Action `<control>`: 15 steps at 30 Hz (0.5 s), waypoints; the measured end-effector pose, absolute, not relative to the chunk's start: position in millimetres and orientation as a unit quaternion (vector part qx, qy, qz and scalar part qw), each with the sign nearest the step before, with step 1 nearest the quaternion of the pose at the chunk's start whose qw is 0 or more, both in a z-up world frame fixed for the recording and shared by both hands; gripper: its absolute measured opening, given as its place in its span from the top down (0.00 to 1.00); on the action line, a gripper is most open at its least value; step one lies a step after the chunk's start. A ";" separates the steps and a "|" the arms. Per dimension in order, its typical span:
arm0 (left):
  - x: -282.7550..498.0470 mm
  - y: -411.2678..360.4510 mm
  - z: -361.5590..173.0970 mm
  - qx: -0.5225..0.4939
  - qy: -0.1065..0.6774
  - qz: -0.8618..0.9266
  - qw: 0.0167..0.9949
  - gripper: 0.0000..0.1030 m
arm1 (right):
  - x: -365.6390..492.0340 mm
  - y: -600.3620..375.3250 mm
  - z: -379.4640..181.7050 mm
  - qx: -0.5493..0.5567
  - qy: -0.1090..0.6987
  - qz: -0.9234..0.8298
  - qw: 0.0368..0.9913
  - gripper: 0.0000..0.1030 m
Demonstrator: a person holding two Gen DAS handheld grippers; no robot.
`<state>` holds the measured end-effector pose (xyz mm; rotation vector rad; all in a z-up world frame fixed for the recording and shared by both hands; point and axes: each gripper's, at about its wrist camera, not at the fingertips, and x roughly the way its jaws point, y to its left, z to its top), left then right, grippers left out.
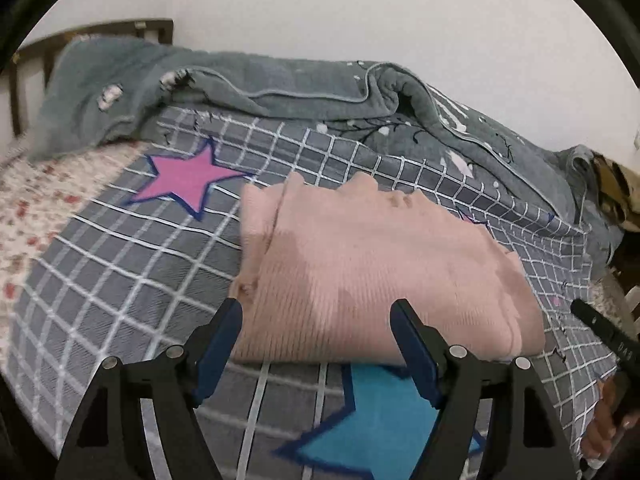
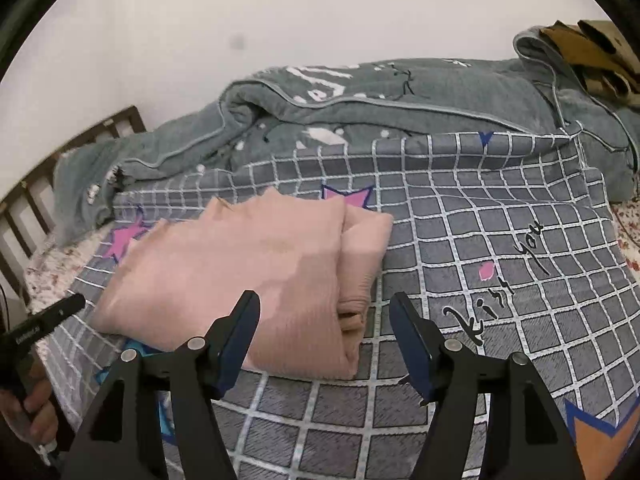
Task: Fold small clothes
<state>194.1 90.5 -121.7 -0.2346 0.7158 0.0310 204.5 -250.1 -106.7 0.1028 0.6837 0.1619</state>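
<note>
A pink ribbed knit garment [image 1: 360, 264] lies folded into a thick bundle on the grey checked cover [image 1: 120, 264]. In the right wrist view the same pink garment [image 2: 240, 264] shows its folded sleeve and cuff along the right side. My left gripper [image 1: 316, 320] hovers open just in front of the bundle's near edge, with nothing pressed between its blue pads. My right gripper [image 2: 324, 316] is open too, above the garment's near right corner, and grips nothing. The other gripper, held by a hand, shows at each view's edge.
A crumpled grey-green blanket [image 1: 280, 92] is heaped along the wall behind the garment. The checked cover [image 2: 500, 240] with stars and "Kiss you" lettering spreads to the right. A dark wooden bed rail [image 2: 60, 184] runs at the left. Brown patterned cloth [image 2: 592, 52] lies at the far right.
</note>
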 end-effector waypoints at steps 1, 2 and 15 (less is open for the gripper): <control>201.6 93.5 -123.3 -0.113 0.353 0.011 0.929 0.27 | 207.5 -249.0 -109.9 0.042 0.336 0.071 0.938 0.36; 211.1 97.8 -122.0 -0.112 0.352 0.010 0.929 0.27 | 209.6 -250.0 -112.7 0.039 0.336 0.066 0.939 0.36; 237.5 121.1 -160.0 -0.100 0.393 -0.022 0.914 0.27 | 252.7 -252.0 -156.0 0.059 0.388 0.064 0.917 0.36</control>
